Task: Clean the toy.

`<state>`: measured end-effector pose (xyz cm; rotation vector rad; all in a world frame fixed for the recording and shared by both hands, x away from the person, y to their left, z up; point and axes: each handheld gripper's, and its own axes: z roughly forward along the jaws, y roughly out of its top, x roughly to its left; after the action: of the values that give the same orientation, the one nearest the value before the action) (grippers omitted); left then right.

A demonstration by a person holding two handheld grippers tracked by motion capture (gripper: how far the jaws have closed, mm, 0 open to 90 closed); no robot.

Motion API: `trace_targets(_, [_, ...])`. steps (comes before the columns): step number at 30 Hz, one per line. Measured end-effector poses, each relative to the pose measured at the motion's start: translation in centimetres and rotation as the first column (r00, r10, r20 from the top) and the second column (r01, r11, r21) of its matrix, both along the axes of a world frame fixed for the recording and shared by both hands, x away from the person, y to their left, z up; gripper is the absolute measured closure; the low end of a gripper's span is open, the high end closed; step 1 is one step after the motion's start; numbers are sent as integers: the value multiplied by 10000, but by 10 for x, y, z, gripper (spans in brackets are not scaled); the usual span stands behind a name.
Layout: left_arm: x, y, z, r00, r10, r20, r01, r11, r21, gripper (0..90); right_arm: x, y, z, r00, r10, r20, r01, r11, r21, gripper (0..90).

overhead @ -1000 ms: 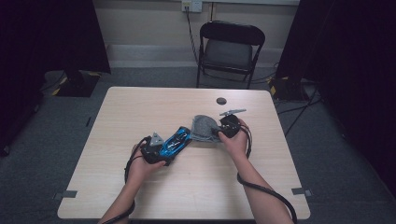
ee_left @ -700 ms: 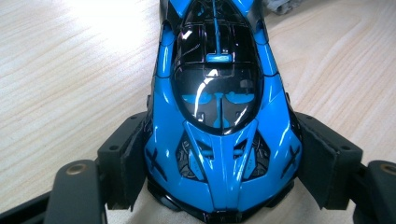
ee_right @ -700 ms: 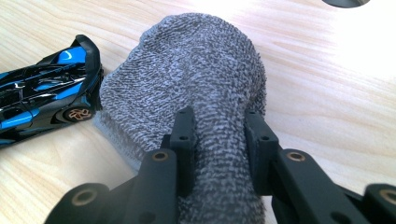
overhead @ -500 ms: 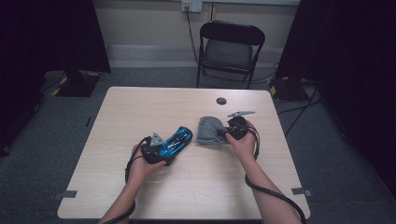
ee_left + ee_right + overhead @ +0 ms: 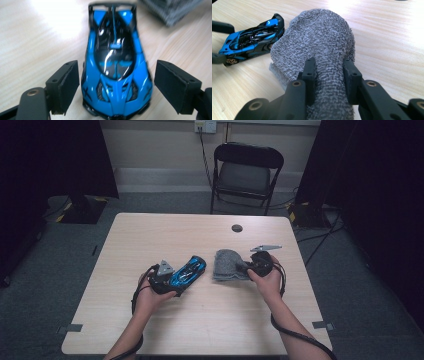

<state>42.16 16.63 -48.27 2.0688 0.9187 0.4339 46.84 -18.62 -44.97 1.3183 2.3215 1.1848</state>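
Left gripper (image 5: 113,87) first: its jaws have just been opening and now stand wide apart, with the blue toy car (image 5: 115,62) between them. The left pad sits right by the car's flank and the right pad shows a clear gap of bare wood, so nothing is pinching the car. It rests on its wheels on the table (image 5: 150,235), with its winged end pointing away from the gripper toward a grey sock (image 5: 172,10) at the top edge of the left gripper view.

Over to the right gripper (image 5: 329,77): its jaws are clamped on the sock (image 5: 322,42), the two black pads squeezing a narrow fold of the knit between them (the fabric bulges out fat and rounded beyond the pinch). The far end of the sock lies just beside the car (image 5: 253,37), and from this angle I can't tell whether they touch.

From the high view, the left gripper (image 5: 175,279) and the car (image 5: 189,270) sit left of centre. The sock (image 5: 229,265) and the right gripper (image 5: 247,266) are right of centre, near each other, each gripper held in a hand. Further back on the table lies a small dark disc (image 5: 237,228), well apart from the action, and a black folding chair (image 5: 246,172) stands beyond the far edge.
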Motion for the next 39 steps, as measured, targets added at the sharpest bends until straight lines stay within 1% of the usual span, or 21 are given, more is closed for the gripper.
trace_targets(3, [1,-2,11,9998,-125,147,130,9992,-382,214,-2,0,0,9999,135,15,-135,9999,47,680])
trace_targets(5, [3,-4,17,9995,-277,131,283,9985,-458,233,-4,0,0,9998,222,19,-222,9997,132,680])
trace_targets(6, [4,-6,21,9990,-384,228,394,9981,-482,254,-5,0,1,9995,306,61,-307,9994,163,679])
trace_targets(9, [10,-10,21,9990,-405,170,414,9972,-628,298,-11,2,2,9981,592,157,-596,9980,220,679])
trace_targets(11, [18,-13,17,9994,-352,-65,349,9988,-343,326,-14,2,3,9972,722,183,-726,9972,204,679])
trace_targets(14, [28,-17,13,9996,-239,-133,237,9997,-104,339,-19,3,2,9960,880,171,-885,9955,344,679])
trace_targets(15, [30,-17,12,9995,-211,-221,208,9997,-132,340,-22,3,2,9951,969,184,-977,9943,439,678])
trace_targets(17, [34,-20,9,9996,-170,-240,164,9996,-234,349,-25,3,0,9936,1116,158,-1122,9924,498,678])
trace_targets(18, [35,-20,9,9994,-251,-249,249,9997,-74,360,-28,3,-1,9928,1187,146,-1192,9917,483,678])
trace_targets(19, [36,-22,8,9992,-210,-327,203,9995,-240,362,-29,3,-2,9922,1240,143,-1246,9907,539,677])
trace_targets(20, [36,-24,7,9991,-234,-358,225,9995,-236,365,-31,3,-3,9915,1293,134,-1299,9897,594,676])
trace_targets(22, [36,-25,6,9991,-227,-353,225,9997,-61,374,-35,3,-5,9895,1443,113,-1447,9871,685,674])
trace_targets(23, [36,-26,5,9989,-242,-405,240,9997,-66,379,-36,3,-7,9877,1561,93,-1563,9853,688,673])
trace_targets(24, [36,-25,3,9989,-228,-414,230,9997,44,389,-38,4,-8,9862,1651,102,-1654,9837,706,672])
trace_targets(26, [36,-23,2,9994,-272,-205,274,9996,76,410,-41,6,-10,9838,1791,97,-1794,9811,726,672])
trace_targets(30, [36,-20,-1,9994,-334,-70,333,9994,-117,419,-47,11,-13,9770,2130,76,-2128,9732,866,671])
trace_targets(32, [35,-21,-1,9994,-323,-104,320,9992,-245,420,-49,15,-14,9729,2311,73,-2308,9691,866,670])
trace_targets(34, [35,-20,-1,9994,-358,11,358,9992,-186,424,-53,20,-14,9686,2487,66,-2482,9641,945,671])
trace_targets(36, [35,-19,-2,9993,-376,-56,374,9989,-296,430,-56,26,-14,9600,2798,73,-2790,9546,1040,671])
trace_targets(37, [35,-19,-2,9993,-370,-45,368,9988,-317,431,-59,31,-14,9556,2946,92,-2940,9508,979,671])
trace_targets(39, [35,-19,-1,9993,-370,34,371,9991,-199,433,-63,37,-14,9488,3158,36,-3145,9437,1022,671])
